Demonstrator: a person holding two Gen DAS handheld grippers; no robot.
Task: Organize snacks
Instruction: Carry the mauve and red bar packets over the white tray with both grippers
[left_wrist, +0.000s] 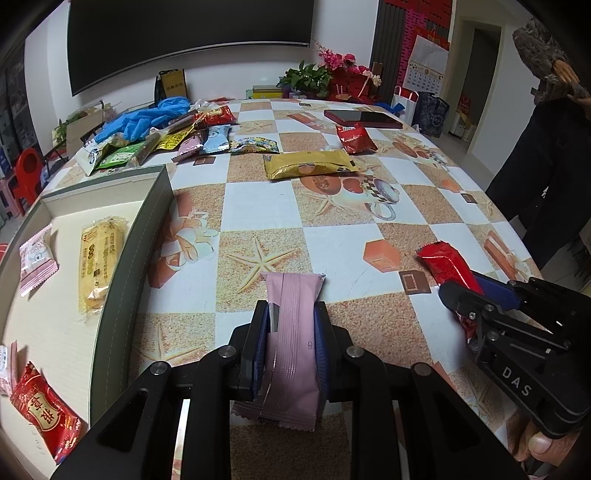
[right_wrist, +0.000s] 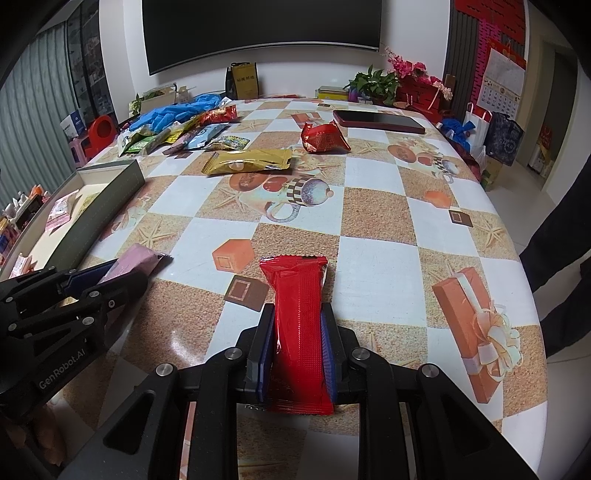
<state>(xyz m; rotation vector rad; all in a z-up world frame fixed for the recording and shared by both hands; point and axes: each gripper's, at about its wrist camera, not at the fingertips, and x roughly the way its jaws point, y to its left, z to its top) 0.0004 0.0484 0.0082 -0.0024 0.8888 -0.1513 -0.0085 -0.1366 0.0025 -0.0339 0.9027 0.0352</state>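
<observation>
While the grey box (left_wrist: 122, 236) sits at the left table (left_wrist: 332, 251) edge with four snacks inside, the left gripper (left_wrist: 291, 317) pinches a pink packet (left_wrist: 291, 332) just beside it. Farther right, the right gripper (right_wrist: 299, 325) clamps a red packet (right_wrist: 299, 314). Beyond them lie a gold wrapper (left_wrist: 310, 164), a red pouch (left_wrist: 354, 138), and a heap of snacks (left_wrist: 177, 136) back left.

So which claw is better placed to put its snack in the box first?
Probably the left claw: it holds the pink snack beside the box; the right claw, with the red snack, is farther.
</observation>
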